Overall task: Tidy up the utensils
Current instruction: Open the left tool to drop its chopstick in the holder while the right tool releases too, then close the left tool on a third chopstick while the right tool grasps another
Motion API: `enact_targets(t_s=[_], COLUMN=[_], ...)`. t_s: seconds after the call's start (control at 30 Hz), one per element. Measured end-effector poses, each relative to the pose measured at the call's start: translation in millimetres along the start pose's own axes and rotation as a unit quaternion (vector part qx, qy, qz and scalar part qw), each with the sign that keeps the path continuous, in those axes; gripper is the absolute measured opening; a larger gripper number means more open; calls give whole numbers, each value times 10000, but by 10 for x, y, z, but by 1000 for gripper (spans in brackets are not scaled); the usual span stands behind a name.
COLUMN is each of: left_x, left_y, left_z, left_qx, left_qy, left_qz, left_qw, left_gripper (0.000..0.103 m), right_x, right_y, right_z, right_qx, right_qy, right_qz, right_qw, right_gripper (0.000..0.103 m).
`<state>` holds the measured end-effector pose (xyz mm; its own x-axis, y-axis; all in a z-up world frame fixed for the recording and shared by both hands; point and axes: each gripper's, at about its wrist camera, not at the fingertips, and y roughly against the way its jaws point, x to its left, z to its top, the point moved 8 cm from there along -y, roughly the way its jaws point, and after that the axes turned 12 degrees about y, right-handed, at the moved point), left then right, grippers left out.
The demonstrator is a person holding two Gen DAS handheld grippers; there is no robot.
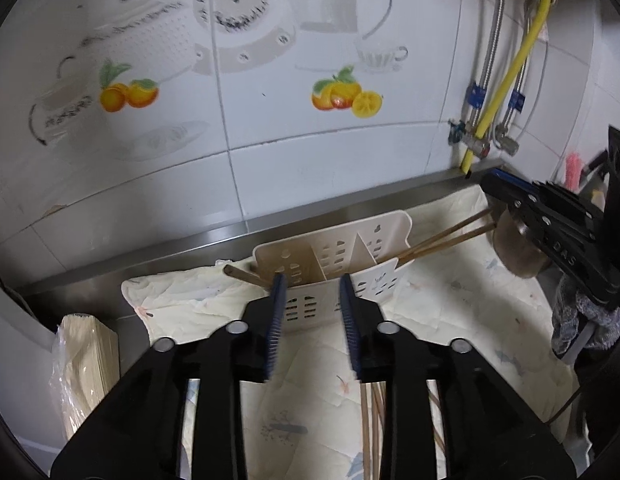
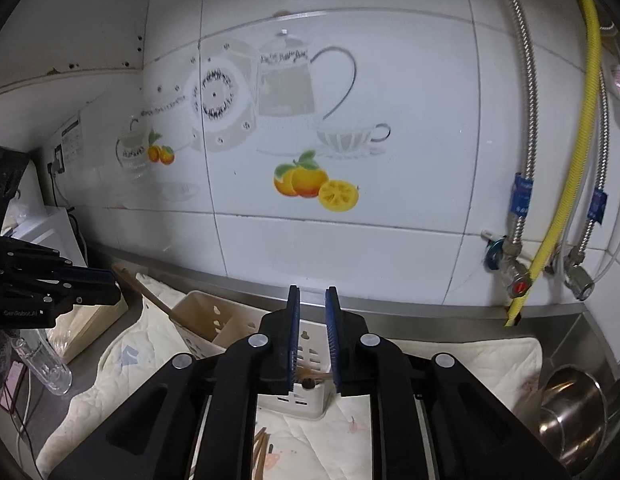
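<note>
A cream perforated utensil holder (image 1: 334,268) with compartments stands on a pale quilted cloth (image 1: 214,312) by the wall; it also shows in the right wrist view (image 2: 214,320). Two wooden chopsticks (image 1: 442,238) lean out of its right compartment. A wooden handle (image 1: 240,273) sticks out at its left. My left gripper (image 1: 312,292) is open and empty just in front of the holder. My right gripper (image 2: 312,336) is open above the holder, the chopstick ends (image 2: 310,378) low between its fingers; it also shows in the left wrist view (image 1: 550,220). Loose chopsticks (image 1: 370,428) lie on the cloth.
A tiled wall with hoses and valves (image 2: 518,264) runs behind the steel counter rim (image 1: 190,242). A steel pot (image 2: 570,412) sits at the right. A wrapped stack of paper (image 1: 86,360) and a clear bottle (image 2: 42,364) are at the left.
</note>
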<state>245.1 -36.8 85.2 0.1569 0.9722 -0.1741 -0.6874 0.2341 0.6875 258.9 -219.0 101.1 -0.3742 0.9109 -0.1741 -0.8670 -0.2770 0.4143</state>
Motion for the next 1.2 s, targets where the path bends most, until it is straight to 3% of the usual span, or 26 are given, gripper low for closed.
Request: enact_targets(t_s=[0.27,0.5,0.77,1.2], left_x=[55,132,186,152], left_y=[337,375,197,-76], left_z=[-221,-703,-1240,-1960], left_qx=[-403,-463,-275,177], left_qy=[274,414,525,773], left_qz=[-149,-38,79,-69], left_qw=[9987,9981,9982,9968], left_gripper=[32,32,36,36], right_x=[116,369,656,1125], right_y=[336,517,563,507], right_z=[-169,-659,-1232,-2065], right_qx=[-83,168,563,1248], right_qy=[61,7,22,90], right_qz=[50,325,546,887], right_qw=[9999,9993,9969,9882], right_gripper=[22,22,25,25])
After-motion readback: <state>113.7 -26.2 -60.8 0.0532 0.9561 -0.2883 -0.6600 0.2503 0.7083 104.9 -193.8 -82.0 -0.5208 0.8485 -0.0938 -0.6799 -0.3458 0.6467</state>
